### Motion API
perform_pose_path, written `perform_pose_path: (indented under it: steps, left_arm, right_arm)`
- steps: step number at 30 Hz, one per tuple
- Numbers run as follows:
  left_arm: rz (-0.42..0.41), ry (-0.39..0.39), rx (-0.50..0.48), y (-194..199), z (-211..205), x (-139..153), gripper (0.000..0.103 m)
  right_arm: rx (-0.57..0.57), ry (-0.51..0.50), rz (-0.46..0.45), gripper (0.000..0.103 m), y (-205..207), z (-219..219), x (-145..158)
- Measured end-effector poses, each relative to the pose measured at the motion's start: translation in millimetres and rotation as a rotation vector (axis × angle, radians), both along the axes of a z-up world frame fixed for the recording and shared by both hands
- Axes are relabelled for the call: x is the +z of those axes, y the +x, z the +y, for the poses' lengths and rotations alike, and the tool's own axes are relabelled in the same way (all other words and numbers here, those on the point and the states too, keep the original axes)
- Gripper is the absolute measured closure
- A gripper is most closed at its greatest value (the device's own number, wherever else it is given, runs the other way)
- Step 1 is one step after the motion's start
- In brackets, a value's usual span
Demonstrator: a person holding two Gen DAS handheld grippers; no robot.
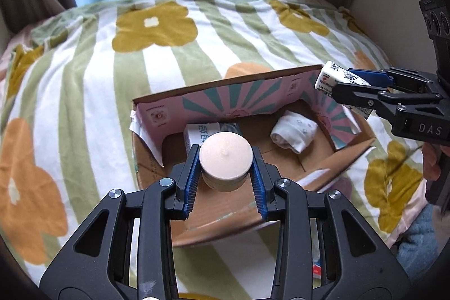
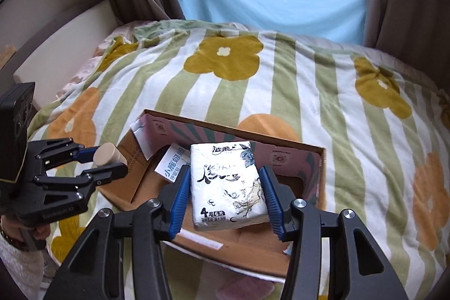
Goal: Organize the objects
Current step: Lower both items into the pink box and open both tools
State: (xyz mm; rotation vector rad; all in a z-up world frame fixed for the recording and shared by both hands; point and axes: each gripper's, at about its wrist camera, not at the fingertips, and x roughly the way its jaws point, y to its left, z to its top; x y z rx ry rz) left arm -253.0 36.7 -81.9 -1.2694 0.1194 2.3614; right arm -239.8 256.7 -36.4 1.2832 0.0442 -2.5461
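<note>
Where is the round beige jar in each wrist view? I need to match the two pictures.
Left wrist: round beige jar at lower centre, clamped in the left hand-held gripper.
Right wrist: same jar at left edge, mid-height.
Shared landmark: the open cardboard box on the flowered blanket.

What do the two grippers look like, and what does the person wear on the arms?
Both the left gripper and the right gripper have black, angular linkage frames with silver round bolts and ribbed blue pads on the fingers. The right one carries white letters "DAS" on its body, and a black camera block sits on top. A fuzzy white sleeve covers the left arm.
</note>
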Motion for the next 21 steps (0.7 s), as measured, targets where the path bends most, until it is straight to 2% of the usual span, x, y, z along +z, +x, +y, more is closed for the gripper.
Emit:
perform_pose_path:
  steps: [4,9,15,18,20,21]
  left_arm:
    - [-0.075,0.005,0.007,-15,6,-29,0.072]
    - [-0.106,-0.012,-0.002,-16,14,-50,0.072]
    - [-0.116,-0.03,-0.007,-16,17,-53,0.072]
    - [-0.102,-0.028,0.022,-16,14,-47,0.072]
    - [-0.098,-0.037,0.033,-18,12,-44,0.071]
    - [-0.103,-0.038,0.039,-18,11,-43,0.071]
  right_arm:
    - [-0.011,-0.013,-0.03,0.057,-14,-3,-23]
    - [-0.023,-0.017,-0.069,0.058,-26,-4,-46]
    - [-0.026,-0.03,-0.091,0.058,-30,-3,-54]
    - [-0.011,-0.065,-0.08,0.057,-31,-4,-51]
    - [-0.002,-0.077,-0.076,0.054,-32,-7,-48]
    - [-0.003,-0.08,-0.074,0.049,-33,-7,-46]
